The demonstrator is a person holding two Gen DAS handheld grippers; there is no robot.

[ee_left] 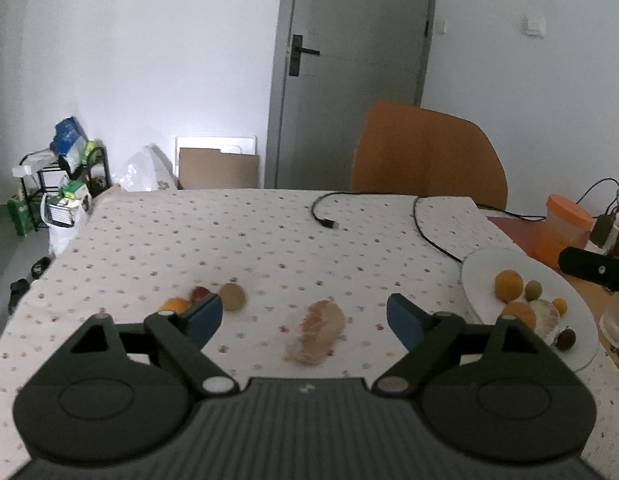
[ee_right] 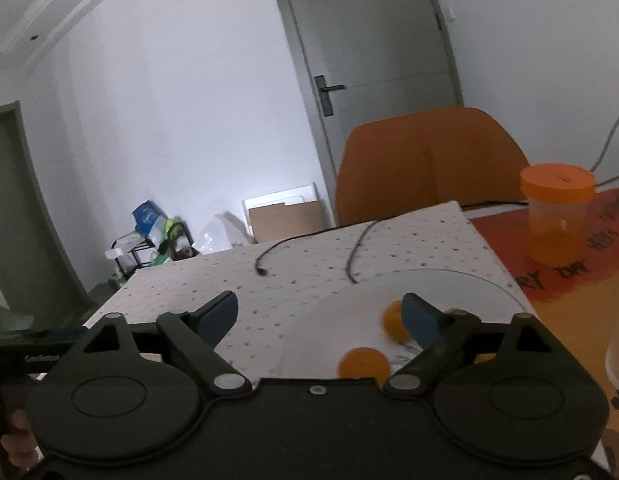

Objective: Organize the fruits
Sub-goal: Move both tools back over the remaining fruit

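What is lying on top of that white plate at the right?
The white plate carries two oranges, a greenish fruit, a small yellow one, a dark one and a pale slice. The left gripper's fingers hide the plate's near-left edge.

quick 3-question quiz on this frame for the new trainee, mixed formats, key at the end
1. True or false: the left tongs are shut on a fruit.
2. Multiple choice: in the left wrist view, the pale oblong fruit lies A) on the white plate, B) on the dotted tablecloth ahead of the left tongs, C) inside the orange-lidded jar.
3. Fill in: the loose fruits still off the plate, such as the brownish round fruit, sit near the left tongs' ____ finger.

Key: 1 false, both the left tongs and right tongs are open and hold nothing; 2 B; 3 left.
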